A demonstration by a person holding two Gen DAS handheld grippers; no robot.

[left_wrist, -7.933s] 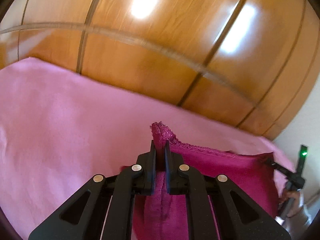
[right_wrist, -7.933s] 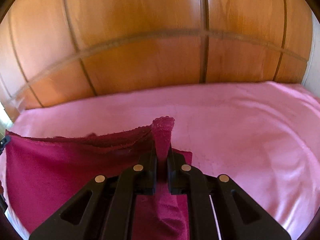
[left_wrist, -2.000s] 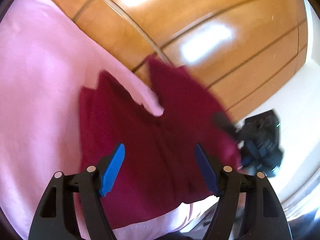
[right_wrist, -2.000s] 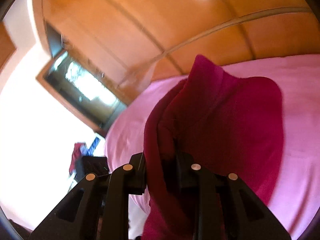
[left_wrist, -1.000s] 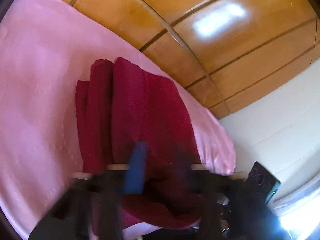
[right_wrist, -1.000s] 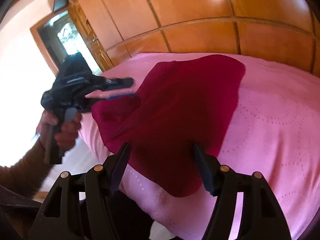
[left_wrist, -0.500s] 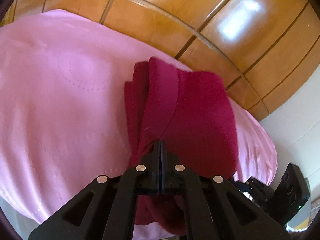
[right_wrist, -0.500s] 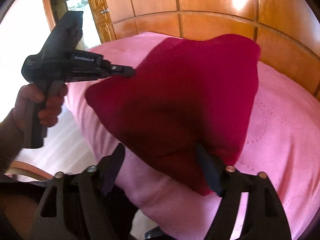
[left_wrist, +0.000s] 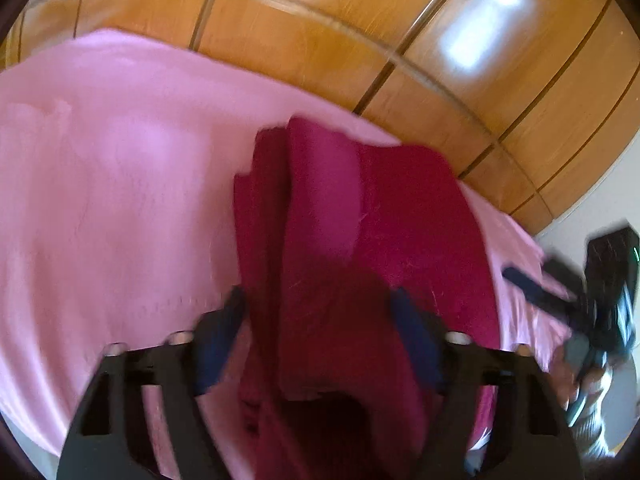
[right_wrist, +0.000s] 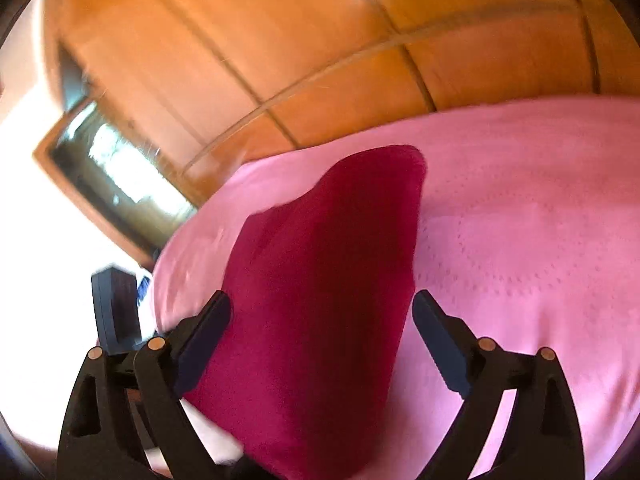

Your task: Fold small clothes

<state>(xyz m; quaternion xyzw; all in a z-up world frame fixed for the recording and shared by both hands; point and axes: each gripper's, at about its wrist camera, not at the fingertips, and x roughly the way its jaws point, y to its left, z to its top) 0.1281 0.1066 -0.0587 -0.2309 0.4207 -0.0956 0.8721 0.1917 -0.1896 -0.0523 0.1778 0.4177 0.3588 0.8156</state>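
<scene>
A dark red cloth (left_wrist: 360,220) lies folded in a long stack on the pink bedspread (left_wrist: 120,200). My left gripper (left_wrist: 316,320) hangs over its near end. Its jaws are opening, with the cloth between and below the blue pads (left_wrist: 224,320), which do not press on it. In the right wrist view the same cloth (right_wrist: 332,260) runs away from me. My right gripper (right_wrist: 322,308) straddles its near end, and its jaws are opening wide with the pads clear of the fabric. The right gripper (left_wrist: 560,300) also shows, blurred, at the bed's right edge.
Glossy wooden panels (left_wrist: 360,40) rise behind the bed. A framed dark opening (right_wrist: 112,176) stands at the left in the right wrist view. The left gripper's black body (right_wrist: 114,304) sits by the bed's edge. A hand (left_wrist: 580,380) holds the right gripper.
The left gripper was shut on the cloth's near edge; now its jaws stand apart and the cloth is let go. The right gripper has swung sideways and spread wider.
</scene>
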